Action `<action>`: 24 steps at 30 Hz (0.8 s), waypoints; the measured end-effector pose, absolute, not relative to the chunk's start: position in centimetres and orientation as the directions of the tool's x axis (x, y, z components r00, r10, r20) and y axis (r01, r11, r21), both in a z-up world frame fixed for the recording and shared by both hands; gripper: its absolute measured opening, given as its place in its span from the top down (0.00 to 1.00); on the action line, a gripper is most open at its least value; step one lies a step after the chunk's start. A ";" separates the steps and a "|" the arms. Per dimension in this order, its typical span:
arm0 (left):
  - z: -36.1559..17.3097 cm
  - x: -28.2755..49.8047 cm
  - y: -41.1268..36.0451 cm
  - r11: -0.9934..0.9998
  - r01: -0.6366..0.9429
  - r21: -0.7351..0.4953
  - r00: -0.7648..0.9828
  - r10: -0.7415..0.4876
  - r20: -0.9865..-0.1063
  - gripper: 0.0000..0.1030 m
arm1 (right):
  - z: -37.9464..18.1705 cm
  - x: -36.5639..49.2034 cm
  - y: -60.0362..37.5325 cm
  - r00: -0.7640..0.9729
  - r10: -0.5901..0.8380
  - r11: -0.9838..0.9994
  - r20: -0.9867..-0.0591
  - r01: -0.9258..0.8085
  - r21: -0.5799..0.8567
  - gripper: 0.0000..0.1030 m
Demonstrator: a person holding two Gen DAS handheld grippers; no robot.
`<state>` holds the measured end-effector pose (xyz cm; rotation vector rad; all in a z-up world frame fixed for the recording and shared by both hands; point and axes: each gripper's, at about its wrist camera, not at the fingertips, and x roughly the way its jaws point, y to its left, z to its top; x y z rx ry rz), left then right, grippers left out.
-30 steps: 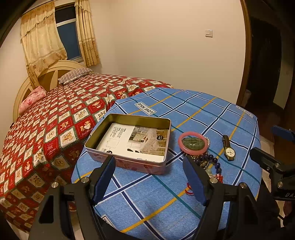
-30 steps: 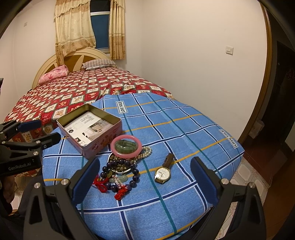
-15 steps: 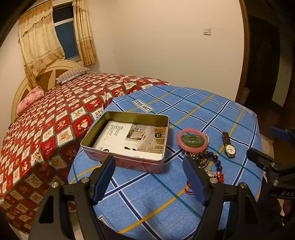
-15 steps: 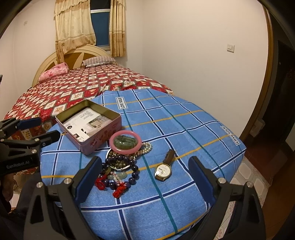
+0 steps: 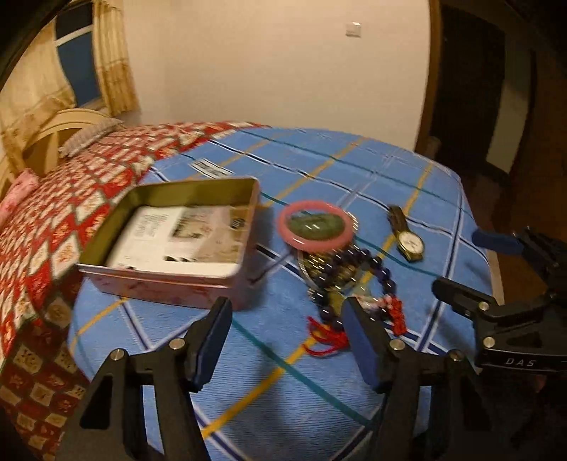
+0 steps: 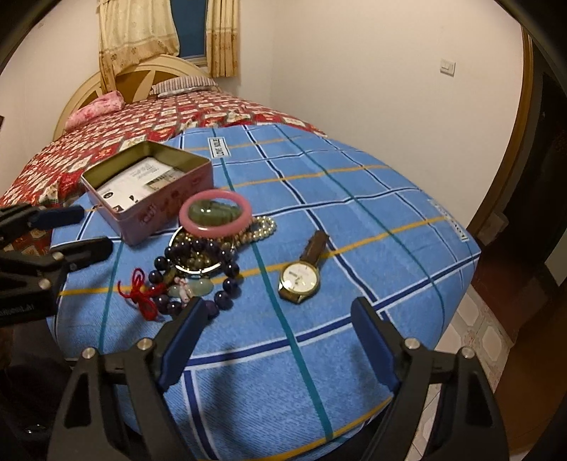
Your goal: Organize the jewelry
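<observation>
Both grippers are hanging open and empty, their jaws having just been closing a little: the left gripper [image 5: 287, 335] before the pink tin [image 5: 170, 248], the right gripper [image 6: 276, 337] just short of the wristwatch [image 6: 299, 278]. The watch is looking rigid and slippery at its case; its flat leather strap is probably offering the safer hold.

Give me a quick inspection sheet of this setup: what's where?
Surface: blue checked cloth over a table.
Job's things: open pink tin with a leaflet inside; pink bangle, pearl string, dark bead bracelet and red cord piled beside it; wristwatch lying apart.
Clutter: nothing seen.
Grippers: left gripper and right gripper open, jaws just closing, empty.
Cables: nothing seen.
Surroundings: bed, curtained window, wall switch.
</observation>
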<state>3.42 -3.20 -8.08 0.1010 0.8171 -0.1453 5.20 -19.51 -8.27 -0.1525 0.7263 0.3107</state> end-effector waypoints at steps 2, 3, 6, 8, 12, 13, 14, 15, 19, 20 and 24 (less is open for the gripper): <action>-8.6 3.6 -3.7 0.980 0.196 0.021 0.653 -0.114 -0.749 0.44 | -8.4 5.2 -19.4 0.703 0.230 0.940 -0.673 -0.339 -0.031 0.17; -8.9 3.7 -4.0 0.978 0.208 0.015 0.643 -0.125 -0.756 0.48 | -8.5 5.1 -19.3 0.702 0.232 0.939 -0.673 -0.343 -0.034 0.18; -9.8 4.1 -4.5 0.971 0.239 -0.017 0.601 -0.162 -0.783 0.58 | -8.7 5.1 -19.0 0.701 0.236 0.934 -0.674 -0.355 -0.042 0.19; -10.5 4.5 -4.8 0.966 0.256 -0.041 0.568 -0.185 -0.802 0.69 | -8.8 5.2 -18.7 0.700 0.237 0.932 -0.674 -0.359 -0.046 0.19; -10.9 4.4 -5.0 0.958 0.276 -0.080 0.537 -0.223 -0.813 0.95 | -9.0 5.2 -18.6 0.699 0.237 0.930 -0.675 -0.365 -0.051 0.19; -10.7 4.3 -4.9 0.956 0.279 -0.086 0.542 -0.231 -0.808 0.98 | -9.0 5.1 -18.5 0.699 0.238 0.929 -0.675 -0.367 -0.053 0.19; -10.4 4.1 -4.9 0.955 0.282 -0.090 0.552 -0.238 -0.799 0.99 | -9.0 5.1 -18.4 0.697 0.241 0.926 -0.675 -0.373 -0.054 0.20; -10.2 3.9 -4.8 0.955 0.283 -0.091 0.560 -0.241 -0.793 1.00 | -9.0 5.2 -18.3 0.696 0.245 0.924 -0.675 -0.378 -0.054 0.23; -9.4 3.5 -4.1 0.957 0.275 -0.092 0.586 -0.243 -0.773 1.00 | -9.1 5.4 -17.6 0.678 0.283 0.908 -0.678 -0.416 -0.037 0.38; -9.2 3.4 -4.0 0.958 0.272 -0.096 0.593 -0.245 -0.767 1.00 | -9.2 5.6 -17.5 0.671 0.292 0.904 -0.681 -0.427 -0.032 0.42; -8.9 3.4 -3.2 0.960 0.257 -0.111 0.604 -0.249 -0.757 1.00 | -9.4 5.8 -16.6 0.650 0.323 0.884 -0.688 -0.467 -0.026 0.47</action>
